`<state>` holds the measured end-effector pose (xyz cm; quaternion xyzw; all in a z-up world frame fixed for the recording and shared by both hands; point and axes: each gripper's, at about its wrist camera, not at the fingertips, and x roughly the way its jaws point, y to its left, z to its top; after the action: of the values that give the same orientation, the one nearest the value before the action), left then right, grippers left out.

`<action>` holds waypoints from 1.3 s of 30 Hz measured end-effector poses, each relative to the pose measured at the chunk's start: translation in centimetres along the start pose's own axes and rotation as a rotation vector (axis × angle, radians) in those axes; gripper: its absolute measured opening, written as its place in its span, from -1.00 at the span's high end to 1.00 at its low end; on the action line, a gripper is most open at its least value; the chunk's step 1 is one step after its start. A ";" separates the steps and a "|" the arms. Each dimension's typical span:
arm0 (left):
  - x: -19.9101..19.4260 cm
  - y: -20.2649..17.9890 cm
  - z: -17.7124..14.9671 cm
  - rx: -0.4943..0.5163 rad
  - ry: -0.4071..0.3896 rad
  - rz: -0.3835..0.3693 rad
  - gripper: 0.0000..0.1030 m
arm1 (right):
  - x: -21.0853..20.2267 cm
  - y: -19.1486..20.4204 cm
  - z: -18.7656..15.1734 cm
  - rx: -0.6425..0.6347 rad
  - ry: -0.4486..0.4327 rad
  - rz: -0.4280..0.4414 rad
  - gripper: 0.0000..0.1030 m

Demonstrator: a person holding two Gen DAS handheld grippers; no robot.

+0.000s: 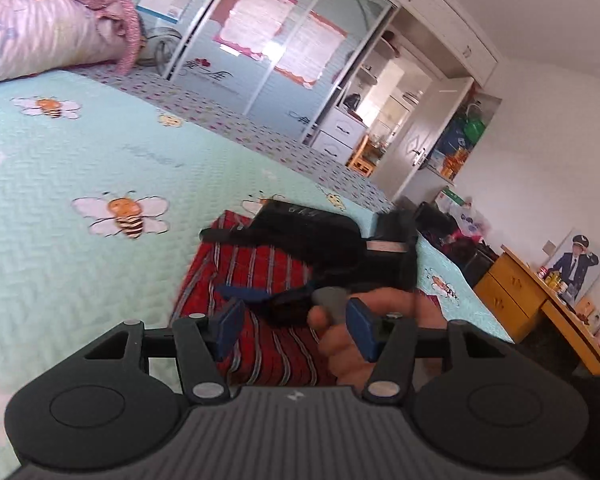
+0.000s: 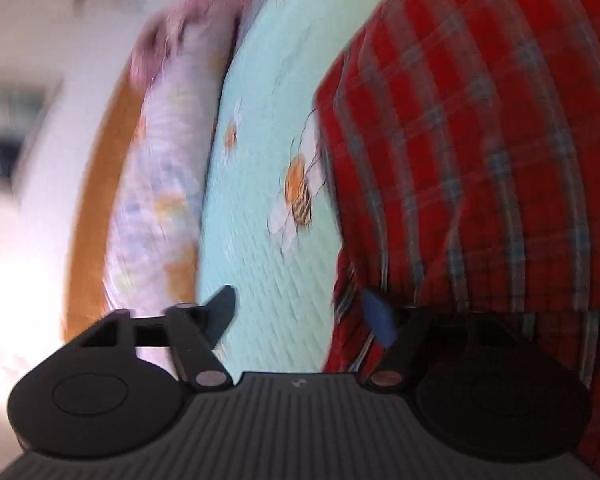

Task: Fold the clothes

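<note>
Red plaid garment (image 1: 256, 280) spread flat on the bed (image 1: 60, 200), on a pale mint quilt printed with bees. In the left wrist view, sits from centre toward 6 o'clock, with a bee print at 9 o'clock of it.

Left gripper (image 1: 294, 326) raised above the garment, jaws spread, nothing pinched between the blue pads; only striped cloth and part of a hand (image 1: 352, 332) visible through the gap. That hand wrapped around the black body of the right gripper (image 1: 260, 294), which reaches across the garment toward 9 o'clock.

In the right wrist view, heavily blurred: right gripper (image 2: 304, 316) with jaws spread, bare quilt between them. Right pad just at the garment's edge (image 2: 460, 140); whether touching, impossible to tell. Garment filling 1 to 5 o'clock of that view.

Rolled pastel bedding (image 1: 40, 28) at 10 o'clock in the left wrist view, with a pink knitted piece (image 1: 112, 4) draped over it.

Beyond the bed at 1 o'clock, a wardrobe (image 1: 280, 40) with sliding glazed doors. At 2 o'clock, an open cupboard (image 1: 456, 136) holding green and orange items too small to name. At 3 o'clock, a wooden desk (image 1: 516, 280) with drawers shut, carrying small bottles and a framed picture.
</note>
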<state>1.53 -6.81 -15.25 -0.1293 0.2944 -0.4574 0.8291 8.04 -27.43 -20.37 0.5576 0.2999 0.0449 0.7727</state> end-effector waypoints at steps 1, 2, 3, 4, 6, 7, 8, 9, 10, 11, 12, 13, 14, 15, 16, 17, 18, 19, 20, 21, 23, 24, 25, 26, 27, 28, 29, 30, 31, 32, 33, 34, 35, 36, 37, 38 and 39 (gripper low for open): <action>1.1 -0.2 0.4 0.016 0.010 -0.007 -0.15 | -1.2 0.8 0.0 -0.046 -0.036 0.041 -0.30; 2.5 -0.5 0.9 0.039 0.022 -0.013 -0.15 | -2.4 1.6 -0.1 -0.090 -0.073 0.081 -0.33; 4.1 -0.8 1.3 0.069 0.032 -0.017 -0.15 | -4.3 1.5 0.2 -0.101 -0.138 0.090 -0.36; 6.0 -1.2 1.7 0.107 0.040 -0.018 -0.15 | -6.3 1.4 0.4 -0.112 -0.203 0.097 -0.37; 10.1 -1.0 2.1 0.170 0.070 0.005 -0.15 | -9.9 0.0 1.2 -0.087 -0.290 0.043 -0.38; 12.1 -0.1 2.0 0.174 0.099 0.039 -0.15 | -11.7 -1.3 1.3 -0.053 -0.321 0.026 -0.38; 14.0 0.9 1.8 0.179 0.129 0.073 -0.14 | -13.8 -2.9 1.2 -0.015 -0.337 0.010 -0.37; 15.3 2.2 1.5 0.162 0.158 0.100 -0.08 | -15.8 -4.5 1.1 0.022 -0.353 -0.008 -0.37; 15.9 3.9 1.0 0.119 0.185 0.119 0.15 | -18.0 -6.2 0.9 0.041 -0.377 -0.053 -0.37; 15.8 5.1 0.8 0.085 0.192 0.129 0.28 | -20.3 -7.7 0.0 0.040 -0.411 -0.094 -0.33; 14.9 5.7 0.9 0.063 0.175 0.129 0.32 | -22.6 -9.3 -0.8 0.039 -0.444 -0.135 -0.06; 14.0 6.4 1.0 0.040 0.158 0.129 0.32 | -24.9 -10.7 -1.9 0.049 -0.472 -0.156 0.21; 13.1 6.4 1.4 0.035 0.133 0.129 0.28 | -26.7 -12.0 -2.6 0.084 -0.504 -0.172 0.59; 12.3 5.9 1.9 0.051 0.098 0.129 0.12 | -28.6 -13.2 -3.3 0.118 -0.537 -0.186 0.60; 11.5 5.3 2.5 0.066 0.063 0.128 0.01 | -29.3 -13.1 -4.0 0.114 -0.577 -0.181 0.54; 11.1 4.6 3.2 0.084 0.035 0.119 0.01 | -29.4 -12.4 -4.2 0.086 -0.603 -0.180 0.20; 11.8 3.6 4.1 0.109 0.025 0.098 -0.02 | -29.0 -11.1 -4.0 0.051 -0.616 -0.181 -0.26; 13.0 2.5 5.1 0.138 0.025 0.073 -0.03 | -27.6 -9.6 -3.5 0.020 -0.625 -0.178 -0.43; 14.6 1.5 6.0 0.167 0.033 0.052 -0.03 | -26.2 -8.5 -2.4 -0.006 -0.633 -0.170 -0.52; 16.7 0.6 6.9 0.196 0.049 0.036 -0.06 | -24.8 -7.3 -1.2 -0.031 -0.640 -0.160 -0.52; 21.1 -0.5 8.0 0.219 0.095 0.026 -0.06 | -21.9 -7.2 2.6 -0.020 -0.597 -0.080 -0.51; 23.3 -0.1 8.1 0.222 0.118 0.052 -0.06 | -20.8 -7.7 4.5 -0.002 -0.571 -0.043 -0.50; 25.4 0.5 8.0 0.226 0.141 0.092 -0.06 | -18.8 -8.2 6.5 0.035 -0.552 -0.045 -0.50; 27.1 1.4 8.0 0.222 0.164 0.136 -0.05 | -17.7 -9.1 8.2 0.080 -0.545 -0.065 -0.50; 28.0 2.7 7.9 0.199 0.179 0.170 -0.05 | -17.4 -10.4 10.1 0.116 -0.537 -0.072 -0.48; 28.5 4.2 7.8 0.162 0.184 0.187 0.10 | -17.6 -11.9 11.9 0.140 -0.541 -0.060 -0.40; 28.6 5.6 7.9 0.116 0.186 0.188 0.18 | -18.9 -13.7 12.9 0.183 -0.577 -0.050 -0.05; 28.4 6.6 8.0 0.067 0.181 0.174 0.36 | -20.2 -15.5 13.9 0.227 -0.615 -0.039 0.21; 27.9 7.4 8.2 0.028 0.169 0.162 0.38 | -22.3 -17.5 14.1 0.313 -0.679 -0.021 0.20; 27.6 7.8 8.4 0.012 0.158 0.164 0.38 | -24.5 -19.1 13.9 0.389 -0.768 -0.006 0.20; 27.4 7.6 8.6 0.023 0.146 0.183 0.37 | -26.6 -20.5 13.8 0.462 -0.853 0.007 0.19; 27.0 7.2 8.9 0.034 0.130 0.205 0.34 | -27.8 -20.3 13.5 0.462 -0.897 -0.016 0.15; 26.5 6.6 9.2 0.042 0.107 0.202 0.32 | -29.0 -20.1 13.3 0.458 -0.938 -0.037 0.05; 25.9 5.7 9.4 0.056 0.076 0.166 0.22 | -28.9 -18.6 13.2 0.394 -0.927 -0.024 0.02; 25.5 4.5 9.6 0.091 0.054 0.135 0.12 | -28.7 -17.2 13.0 0.331 -0.914 -0.010 -0.03; 25.5 3.2 9.7 0.142 0.044 0.114 0.08 | -27.8 -16.2 13.0 0.288 -0.872 0.037 -0.29; 26.1 2.5 9.5 0.177 0.052 0.111 0.01 | -26.8 -15.2 12.9 0.247 -0.829 0.080 -0.53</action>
<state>19.70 -27.71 -18.56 -0.0270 0.2811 -0.4381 0.8534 -11.25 -54.74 -20.24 0.6280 -0.0544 -0.1893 0.7529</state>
